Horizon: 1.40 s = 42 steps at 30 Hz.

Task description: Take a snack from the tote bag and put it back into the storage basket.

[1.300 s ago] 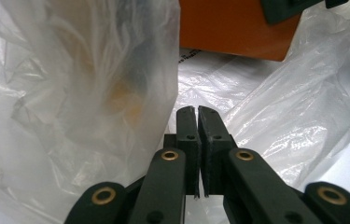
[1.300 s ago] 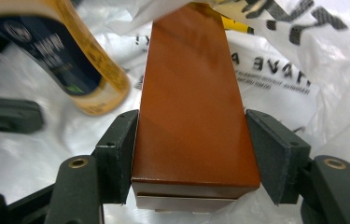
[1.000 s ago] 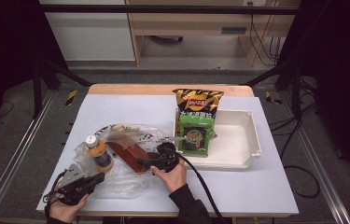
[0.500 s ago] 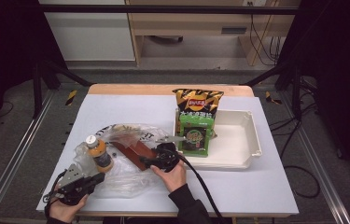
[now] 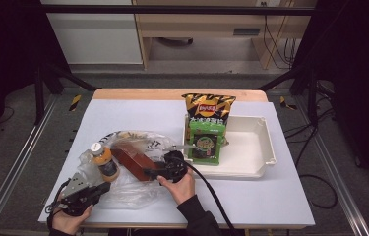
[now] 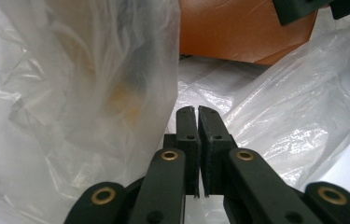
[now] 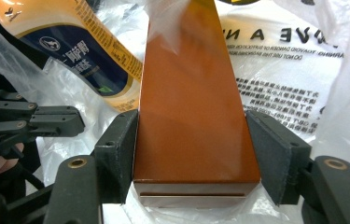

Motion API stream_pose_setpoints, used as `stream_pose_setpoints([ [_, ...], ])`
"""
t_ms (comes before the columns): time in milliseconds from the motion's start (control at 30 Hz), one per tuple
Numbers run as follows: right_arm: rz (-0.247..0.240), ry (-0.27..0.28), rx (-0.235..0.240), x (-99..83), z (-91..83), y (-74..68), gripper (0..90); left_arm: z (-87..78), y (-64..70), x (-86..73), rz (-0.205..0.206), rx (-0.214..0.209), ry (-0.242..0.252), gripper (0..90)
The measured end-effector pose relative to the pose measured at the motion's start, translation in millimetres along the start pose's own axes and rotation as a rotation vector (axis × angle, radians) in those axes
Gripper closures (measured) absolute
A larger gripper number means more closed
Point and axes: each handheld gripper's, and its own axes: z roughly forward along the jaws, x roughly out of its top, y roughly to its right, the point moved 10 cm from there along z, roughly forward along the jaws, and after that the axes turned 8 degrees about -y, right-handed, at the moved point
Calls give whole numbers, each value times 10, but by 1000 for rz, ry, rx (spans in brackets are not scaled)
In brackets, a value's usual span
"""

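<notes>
Right gripper (image 7: 191, 154) clamps the brown box (image 7: 191, 112) end-on – left gripper (image 6: 197, 140), jaws closed, pinches the plastic bag (image 6: 70, 93)

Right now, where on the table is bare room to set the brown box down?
Bare: the far-left table behind the plastic bag, and the tray's right half. Crowded: around the bag, bottle and both claws.

Glossy brown box (image 7: 193, 116), crinkled clear plastic bag (image 6: 65, 93), matt black tool (image 7: 196, 154).
</notes>
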Motion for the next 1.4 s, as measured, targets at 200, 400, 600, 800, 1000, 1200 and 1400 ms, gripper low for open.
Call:
stream_pose_setpoints([
  [200,-105,39,-120,39,-3,104,335,2,-2,0,2,0,0,871],
  [400,-56,23,-83,35,-22,94,382,2,-3,0,1,0,-1,871],
  [600,85,-29,61,-10,10,11,380,1,0,0,0,-2,0,870],
  [800,10,22,-44,34,23,109,335,2,-1,-3,4,-1,-3,869],
  [1000,-54,29,-97,27,22,130,358,2,-2,-3,6,0,-3,868],
  [1200,103,-34,67,-36,3,-8,384,2,0,-1,2,-3,-1,868],
  [1400,116,-45,103,-83,44,-30,372,0,-1,-4,7,0,-3,867],
])
